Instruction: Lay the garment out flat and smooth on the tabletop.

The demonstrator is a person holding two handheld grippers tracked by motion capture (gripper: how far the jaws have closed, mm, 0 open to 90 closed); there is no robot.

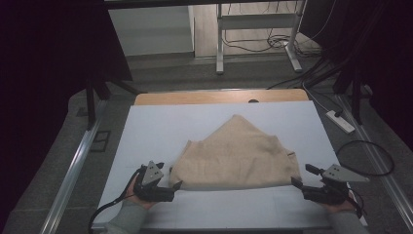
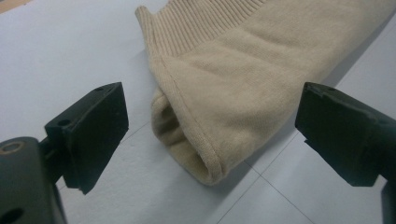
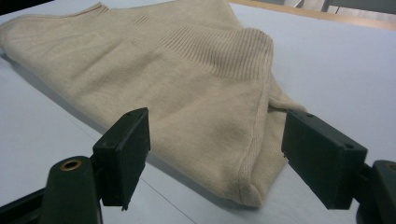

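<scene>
Holding both tools wide at the near corners of the soft, floppy sweater (image 1: pixel 234 156), left tool (image 1: pixel 176 185) and right tool (image 1: pixel 295 181), ready to pinch.

Your left gripper (image 1: pixel 168 180): black jaws, grey three-cornered plate, black cable trailing at 7 o'clock | your right gripper (image 1: pixel 301 176): same build | your sleeves (image 1: pixel 125 219): grey

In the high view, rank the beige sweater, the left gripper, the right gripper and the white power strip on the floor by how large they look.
1. Beige sweater, by far the largest.
2. Left gripper and right gripper: they look about alike, so no ranking between them.
3. White power strip, smallest, though it lies farther from the camera.
</scene>
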